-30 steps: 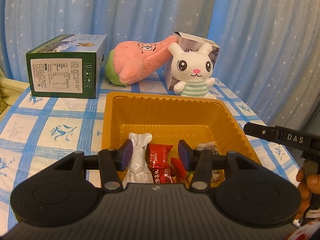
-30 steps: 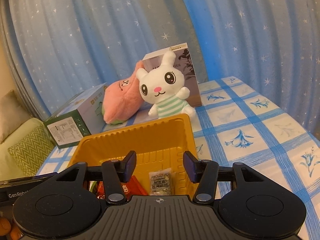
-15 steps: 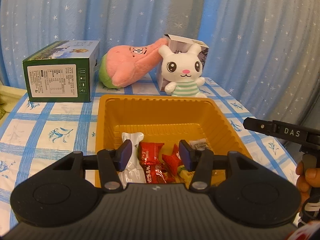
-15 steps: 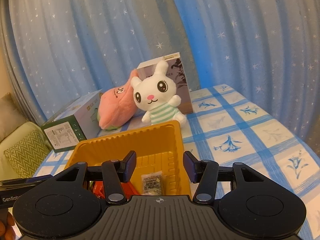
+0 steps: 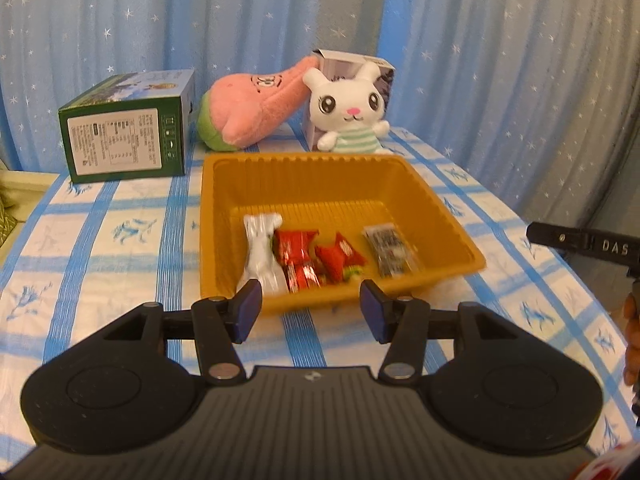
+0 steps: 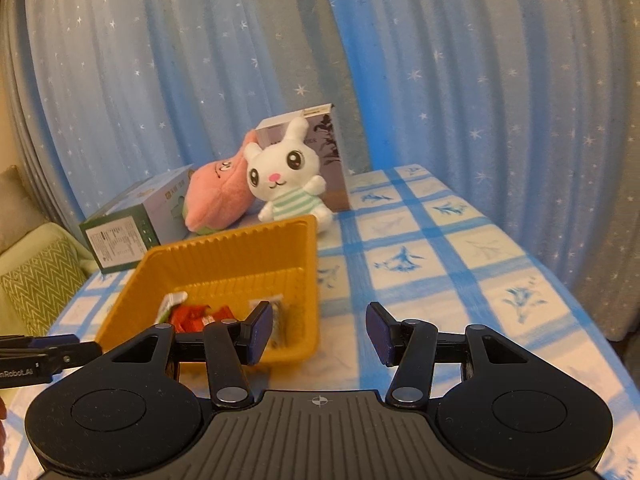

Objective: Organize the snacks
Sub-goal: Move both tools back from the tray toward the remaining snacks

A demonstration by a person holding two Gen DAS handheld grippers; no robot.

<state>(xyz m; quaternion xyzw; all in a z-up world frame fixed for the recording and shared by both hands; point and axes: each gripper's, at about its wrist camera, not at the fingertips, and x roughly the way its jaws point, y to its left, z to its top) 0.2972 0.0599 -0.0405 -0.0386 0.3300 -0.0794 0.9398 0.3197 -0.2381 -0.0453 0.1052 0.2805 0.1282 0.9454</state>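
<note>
"DAS" in white on black right gripper [image 5: 588, 245] body, left wrist view. "nRobot.AI", partly cut off, on left gripper [image 6: 24, 364] body, right wrist view.

Each wrist camera looks forward along its fingers, low over the table. Both views share the tray [image 5: 440, 208] [image 6: 240, 248] just ahead, left view head-on, right view from its right.
</note>
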